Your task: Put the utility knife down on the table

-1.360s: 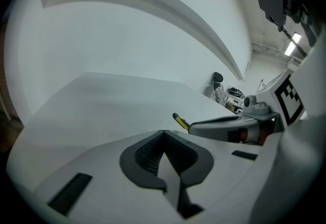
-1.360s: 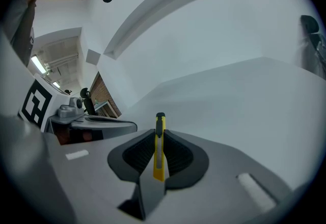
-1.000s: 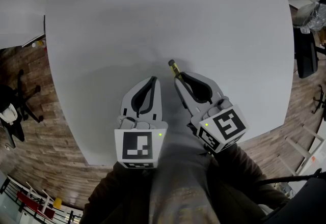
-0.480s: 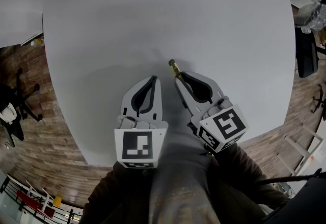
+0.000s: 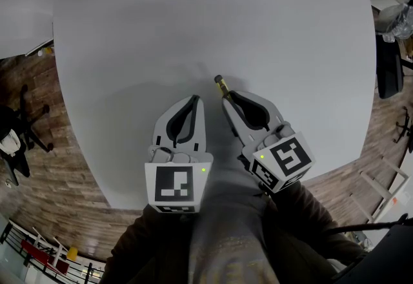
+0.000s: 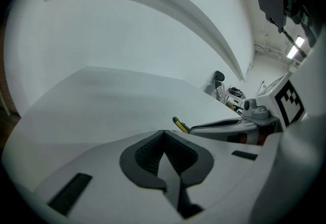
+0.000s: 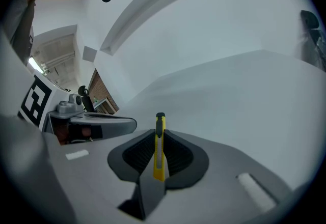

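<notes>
A slim yellow utility knife (image 7: pixel 160 149) with a black tip is clamped between the jaws of my right gripper (image 7: pixel 160 131), which is shut on it. Its black end sticks out ahead of the right gripper (image 5: pixel 226 94) as the knife tip (image 5: pixel 220 83) in the head view, above the grey table (image 5: pixel 213 24). The knife end (image 6: pixel 180 125) also shows in the left gripper view. My left gripper (image 5: pixel 194 101) hangs beside the right one, shut with nothing between its jaws (image 6: pixel 163 134).
The round grey table fills most of the head view, its near edge (image 5: pixel 116 202) just in front of the person. Wooden floor and black office chairs (image 5: pixel 16 137) lie to the left, another chair (image 5: pixel 387 63) to the right.
</notes>
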`<state>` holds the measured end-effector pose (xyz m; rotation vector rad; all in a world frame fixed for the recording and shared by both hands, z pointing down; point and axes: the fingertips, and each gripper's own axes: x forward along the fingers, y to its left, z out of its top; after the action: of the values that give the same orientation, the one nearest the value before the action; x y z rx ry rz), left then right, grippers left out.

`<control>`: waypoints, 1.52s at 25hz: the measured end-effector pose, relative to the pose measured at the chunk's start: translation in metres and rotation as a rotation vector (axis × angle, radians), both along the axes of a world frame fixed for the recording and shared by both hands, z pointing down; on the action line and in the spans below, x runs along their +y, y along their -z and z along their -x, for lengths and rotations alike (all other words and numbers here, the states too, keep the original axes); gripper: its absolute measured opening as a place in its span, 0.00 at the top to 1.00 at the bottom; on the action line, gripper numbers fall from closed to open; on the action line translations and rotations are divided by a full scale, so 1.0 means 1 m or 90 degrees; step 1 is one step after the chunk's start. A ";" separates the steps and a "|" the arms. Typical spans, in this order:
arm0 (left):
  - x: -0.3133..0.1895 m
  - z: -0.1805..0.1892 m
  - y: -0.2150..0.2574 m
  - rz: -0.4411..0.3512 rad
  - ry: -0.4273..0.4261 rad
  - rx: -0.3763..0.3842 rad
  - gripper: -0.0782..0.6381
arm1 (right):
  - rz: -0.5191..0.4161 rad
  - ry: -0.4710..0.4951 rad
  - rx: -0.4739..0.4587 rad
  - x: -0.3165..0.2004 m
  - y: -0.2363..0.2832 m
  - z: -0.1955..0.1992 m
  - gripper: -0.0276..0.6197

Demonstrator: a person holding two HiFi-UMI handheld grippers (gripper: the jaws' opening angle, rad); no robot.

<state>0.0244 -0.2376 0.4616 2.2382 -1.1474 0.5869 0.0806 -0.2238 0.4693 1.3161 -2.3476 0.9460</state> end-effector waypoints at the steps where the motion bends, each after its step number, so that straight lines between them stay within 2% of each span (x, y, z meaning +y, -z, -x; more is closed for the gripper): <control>1: 0.000 0.000 0.000 0.000 0.000 0.000 0.89 | 0.001 0.000 0.000 0.000 0.000 0.000 0.88; 38: 0.000 0.003 -0.007 0.010 -0.002 0.002 0.89 | 0.029 -0.003 0.029 0.005 -0.019 0.000 0.87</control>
<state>0.0215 -0.2373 0.4688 2.2278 -1.1351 0.5920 0.0809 -0.2185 0.4880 1.3128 -2.2758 0.9550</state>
